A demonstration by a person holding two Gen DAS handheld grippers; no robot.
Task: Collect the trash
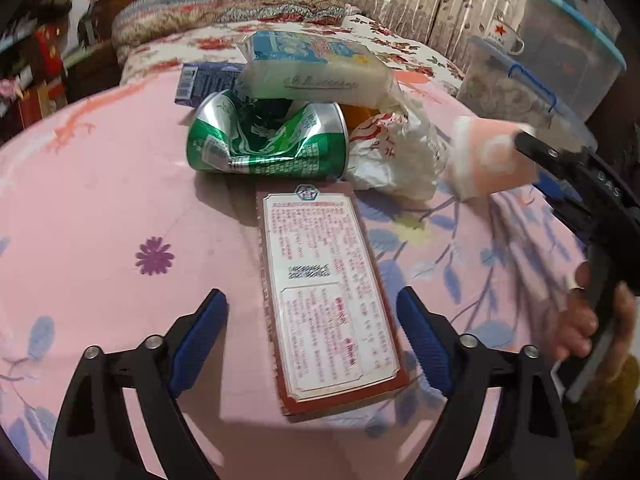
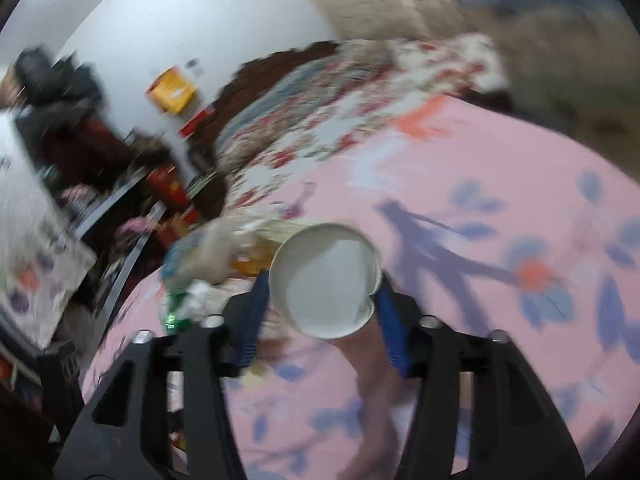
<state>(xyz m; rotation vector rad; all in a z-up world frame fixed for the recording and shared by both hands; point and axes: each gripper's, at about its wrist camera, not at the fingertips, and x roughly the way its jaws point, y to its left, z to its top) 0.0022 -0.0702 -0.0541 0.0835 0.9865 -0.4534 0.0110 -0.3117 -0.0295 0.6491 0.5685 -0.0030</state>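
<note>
My left gripper (image 1: pixel 312 300) is open over the pink floral bedsheet (image 1: pixel 100 200), its blue pads on either side of a flat red-and-white carton (image 1: pixel 324 292) that lies between them. Beyond the carton lie a crushed green can (image 1: pixel 268 140), a crumpled white wrapper (image 1: pixel 396 152), a white-and-blue packet (image 1: pixel 316 68) and a blue box (image 1: pixel 204 80). My right gripper (image 2: pixel 320 288) is shut on a pink paper cup (image 2: pixel 324 280), whose white inside faces the camera. The cup (image 1: pixel 488 156) and the right gripper's black fingers (image 1: pixel 560 160) show at the right of the left wrist view, held above the sheet.
A folded floral quilt (image 1: pixel 224 8) lies at the head of the bed. Clear plastic storage bins (image 1: pixel 560 48) with blue rims, one topped by a white mug (image 1: pixel 504 38), stand at the right. Cluttered shelves (image 1: pixel 36 60) are at the left. A hand (image 1: pixel 584 320) holds the right gripper.
</note>
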